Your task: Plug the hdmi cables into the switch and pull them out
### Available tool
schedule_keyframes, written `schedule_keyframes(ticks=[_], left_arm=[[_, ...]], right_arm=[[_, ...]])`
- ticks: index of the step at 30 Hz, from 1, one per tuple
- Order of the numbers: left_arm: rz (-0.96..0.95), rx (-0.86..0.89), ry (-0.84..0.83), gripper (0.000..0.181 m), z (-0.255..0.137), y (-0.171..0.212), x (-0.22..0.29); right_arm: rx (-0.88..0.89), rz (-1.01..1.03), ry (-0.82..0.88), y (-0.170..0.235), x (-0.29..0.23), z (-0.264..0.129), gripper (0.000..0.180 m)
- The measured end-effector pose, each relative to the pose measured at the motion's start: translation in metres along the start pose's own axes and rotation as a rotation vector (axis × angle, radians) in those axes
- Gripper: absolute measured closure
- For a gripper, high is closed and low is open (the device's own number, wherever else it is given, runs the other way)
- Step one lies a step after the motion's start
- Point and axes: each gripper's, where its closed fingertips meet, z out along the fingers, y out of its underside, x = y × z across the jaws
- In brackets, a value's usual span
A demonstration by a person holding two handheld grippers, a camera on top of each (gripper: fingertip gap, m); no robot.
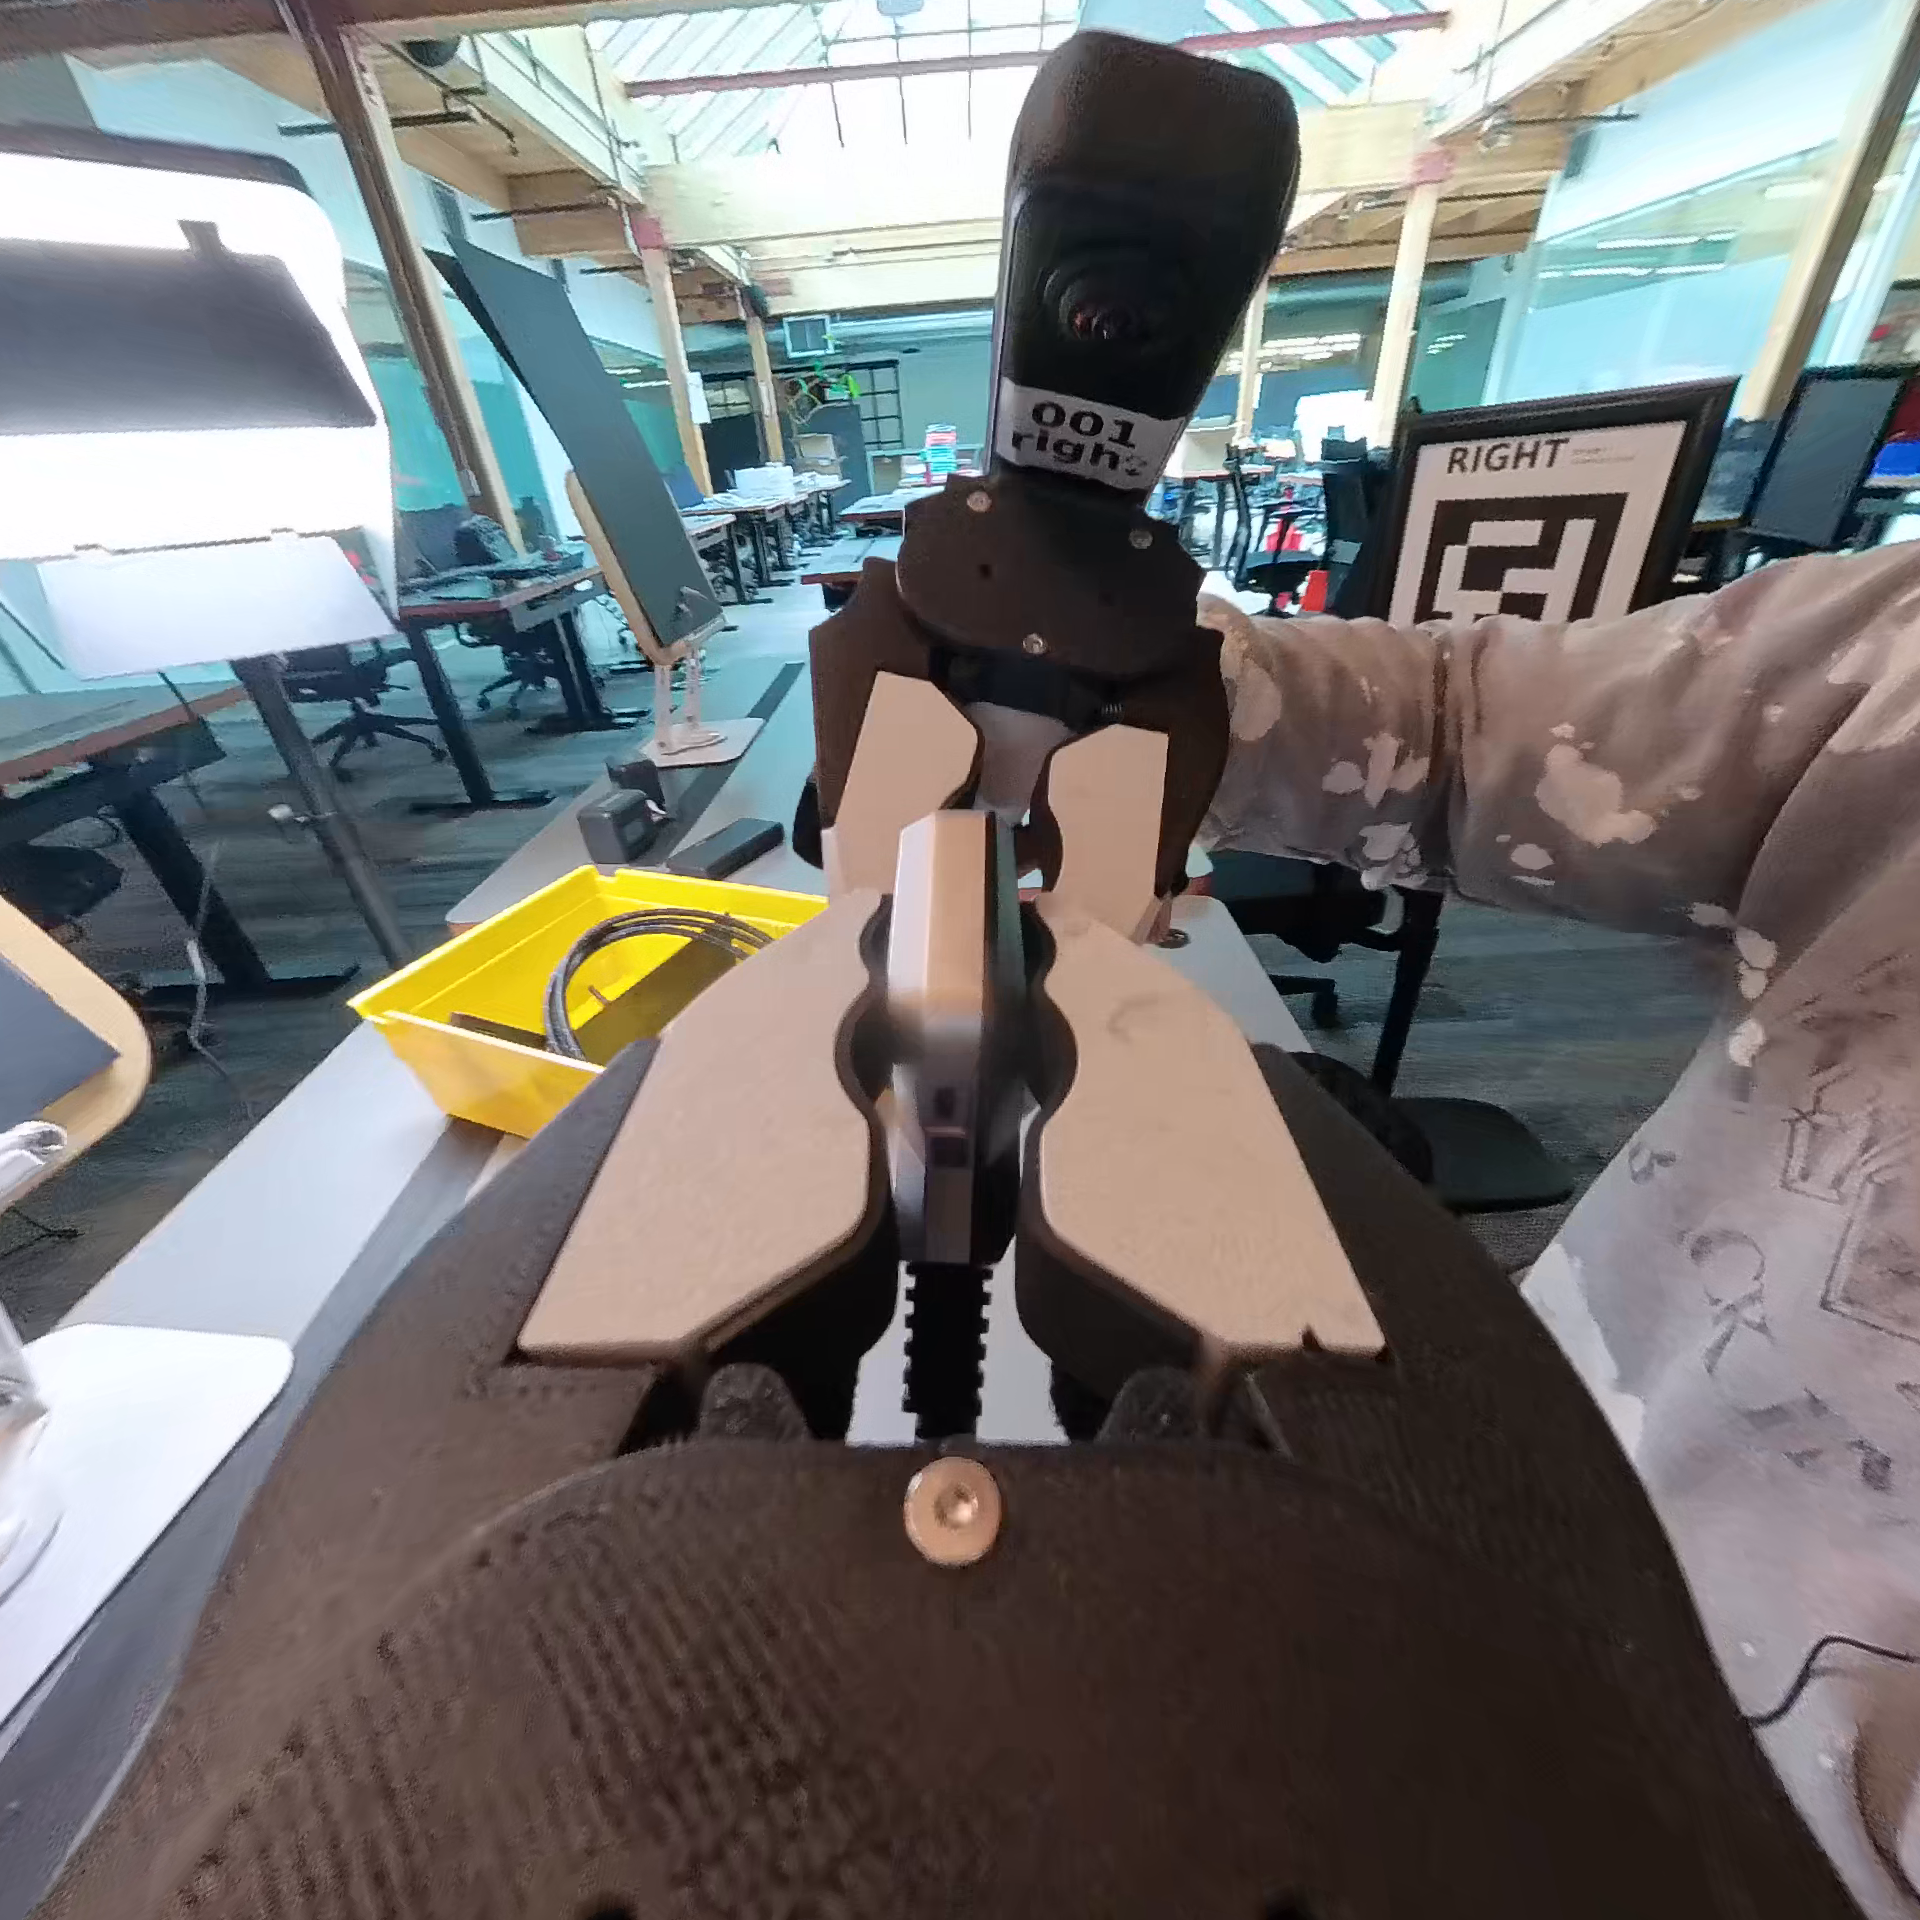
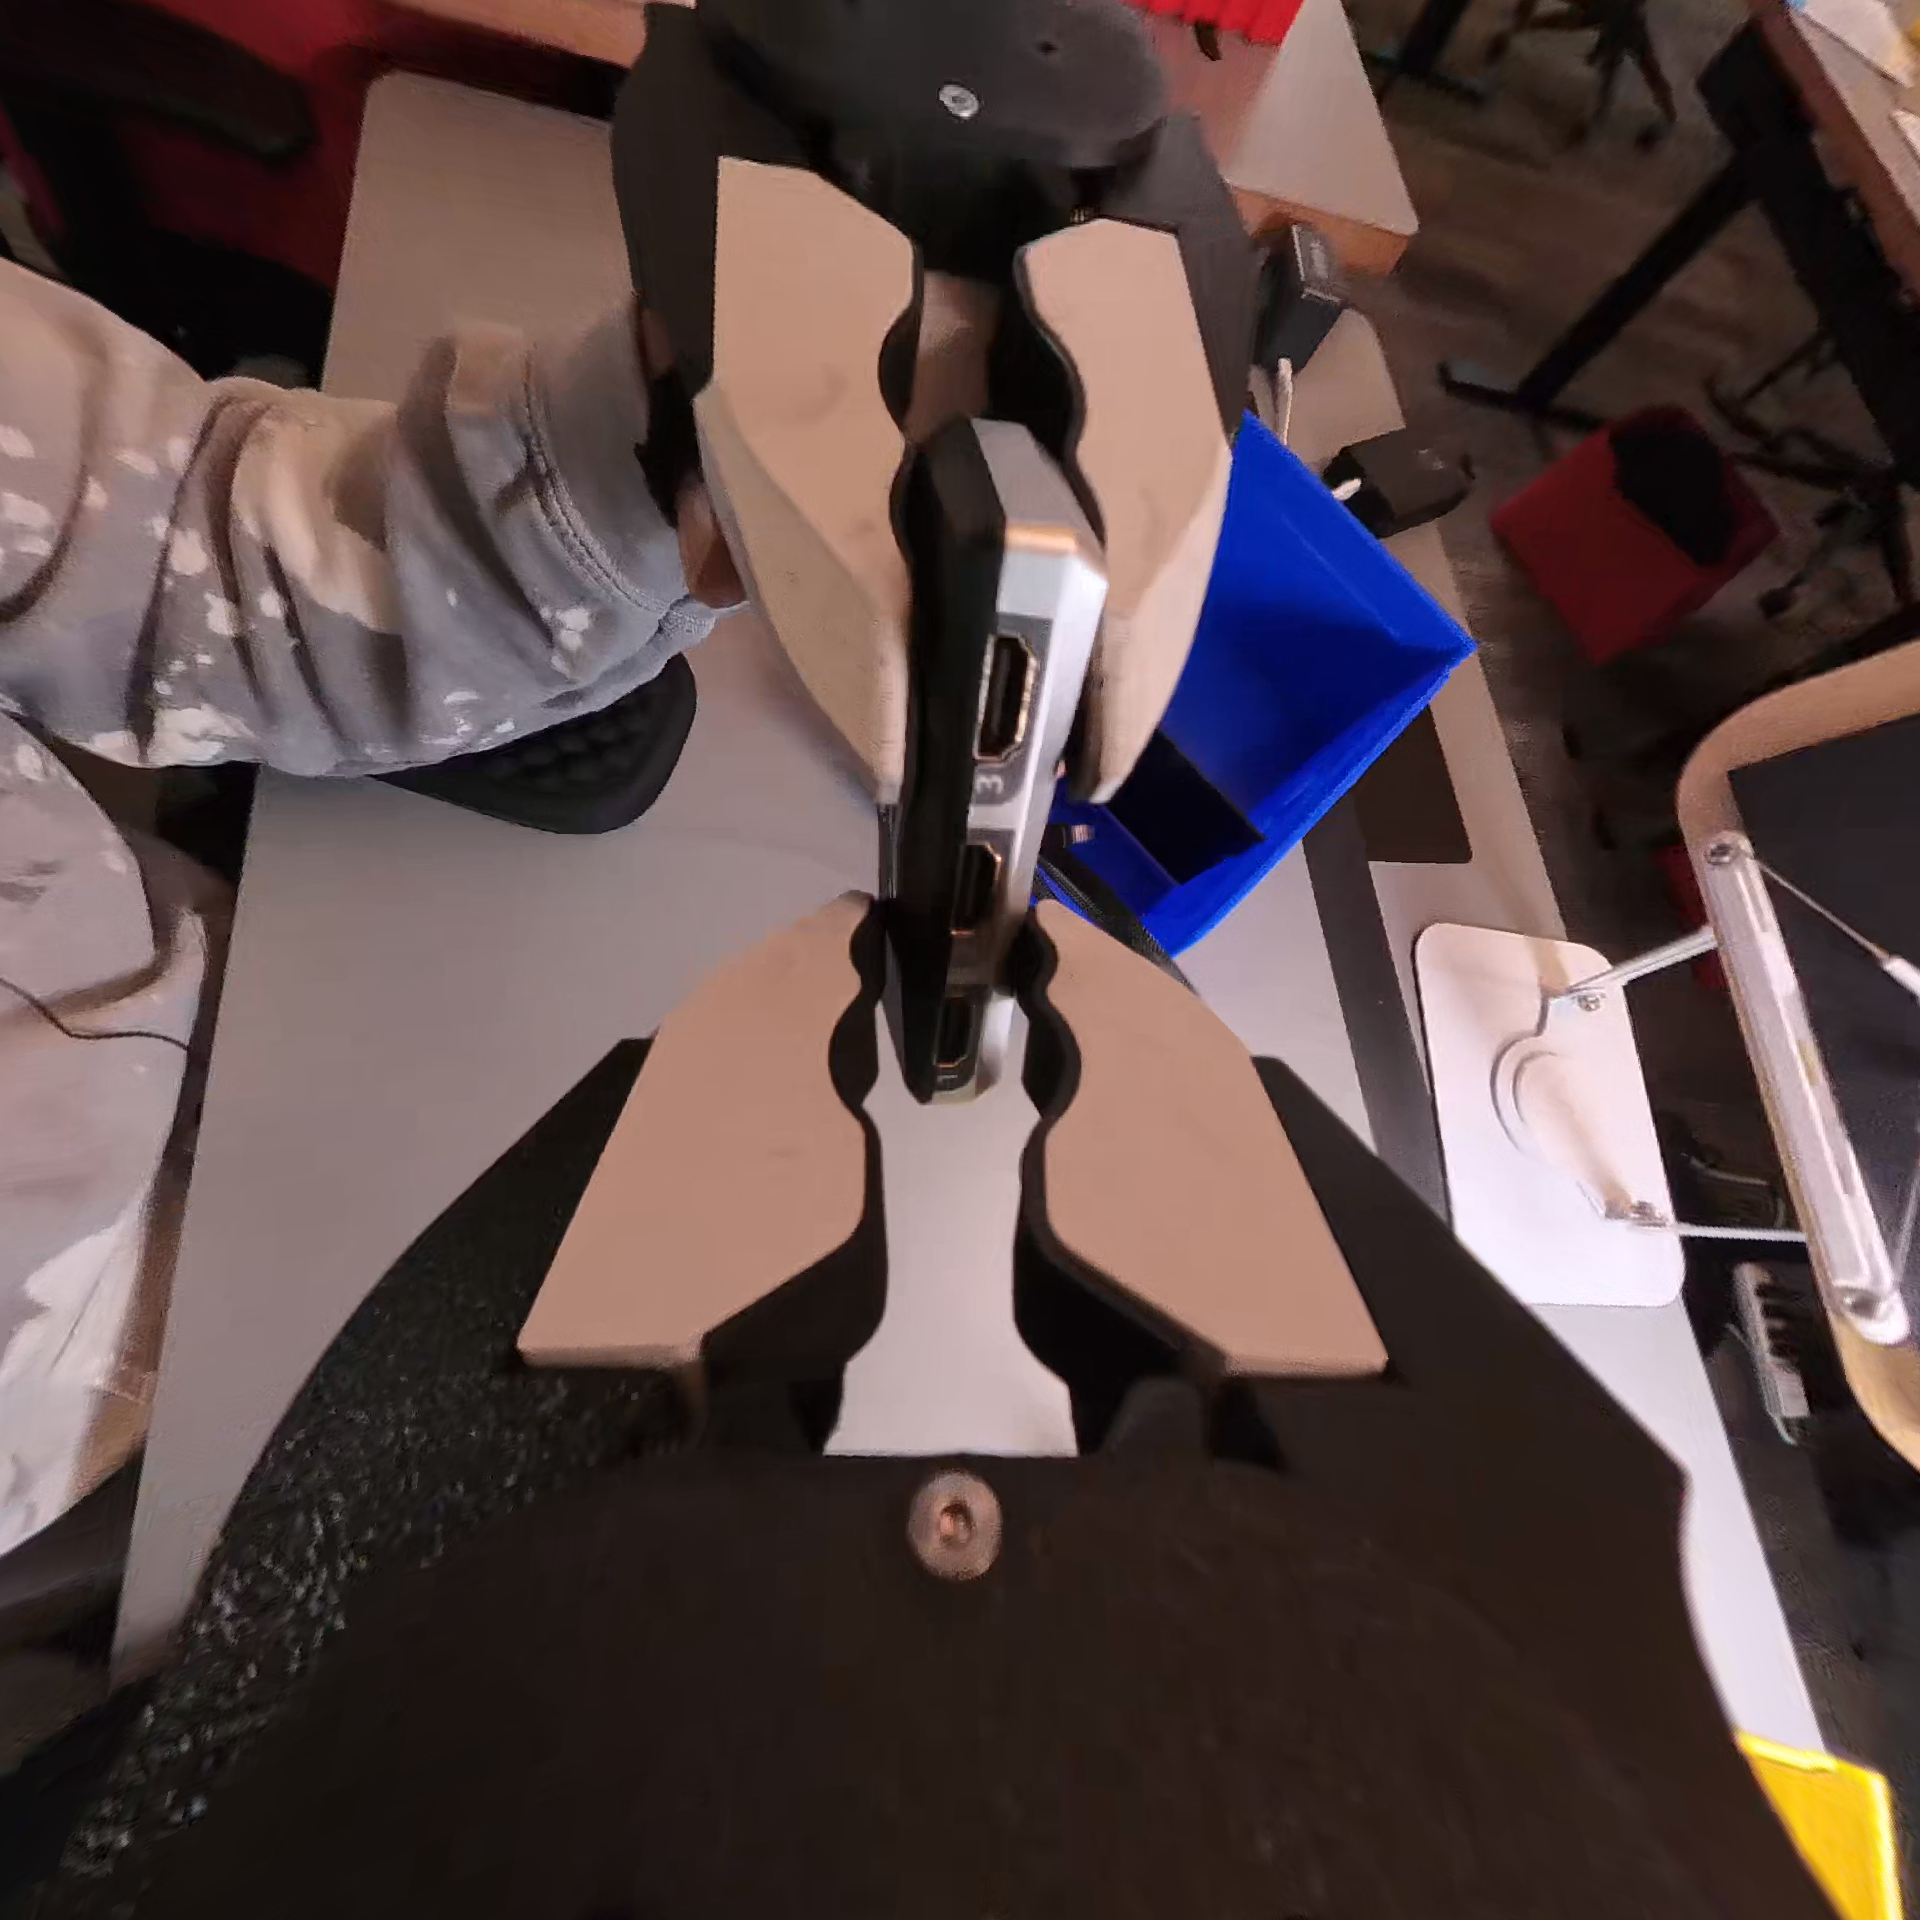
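A slim grey metal HDMI switch with a black face (image 1: 951,1039) is held edge-up in mid-air above the grey tabletop (image 2: 499,987), its far end pinched by the left gripper (image 2: 982,790), whose beige fingers are clamped on it, and its near end by the right gripper (image 2: 951,920), also closed on it. Its 3 ports look empty. The coiled black cable (image 1: 644,961) lies in the yellow plastic bin (image 1: 488,1039); a blue plastic bin (image 2: 1309,665) sits behind. This looks like a handover before plugging: next, 1 gripper must let go and fetch a cable.
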Motion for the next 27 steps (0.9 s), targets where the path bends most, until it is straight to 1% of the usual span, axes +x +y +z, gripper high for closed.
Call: schedule_keyframes(ticks=[2, 4, 7, 9, 13, 16, 19, 23, 27], left_arm=[[-0.007, 0.051, 0.001, 0.157, -0.007, -0.011, 0.002], [-0.016, 0.088, -0.01, 0.155, -0.012, -0.019, 0.002], [0.008, 0.127, -0.088, 0.149, -0.025, -0.03, -0.004], [0.023, 0.141, -0.165, 0.145, -0.038, -0.037, -0.012], [0.038, 0.124, -0.313, 0.143, -0.065, -0.039, -0.029], [0.024, 0.118, -0.358, 0.142, -0.076, -0.038, -0.037], [0.0, 0.117, -0.362, 0.142, -0.078, -0.035, -0.041], [-0.032, 0.063, -0.378, 0.142, -0.075, -0.025, -0.047], [-0.066, 0.013, -0.393, 0.142, -0.072, -0.014, -0.053]], right_arm=[[0.026, 0.013, -0.039, -0.012, -0.001, -0.005, 0.159], [0.008, -0.001, -0.037, -0.02, 0.0, -0.012, 0.159], [-0.015, -0.012, -0.008, -0.031, 0.006, -0.025, 0.16], [-0.03, -0.018, 0.039, -0.037, 0.015, -0.038, 0.16], [-0.03, -0.02, 0.136, -0.048, 0.034, -0.069, 0.16], [-0.003, -0.017, 0.203, -0.061, 0.048, -0.095, 0.16], [-0.022, -0.038, 0.312, -0.066, 0.07, -0.125, 0.16], [-0.108, -0.034, 0.471, -0.051, 0.108, -0.164, 0.159], [-0.216, 0.022, 0.593, -0.017, 0.146, -0.192, 0.16]])
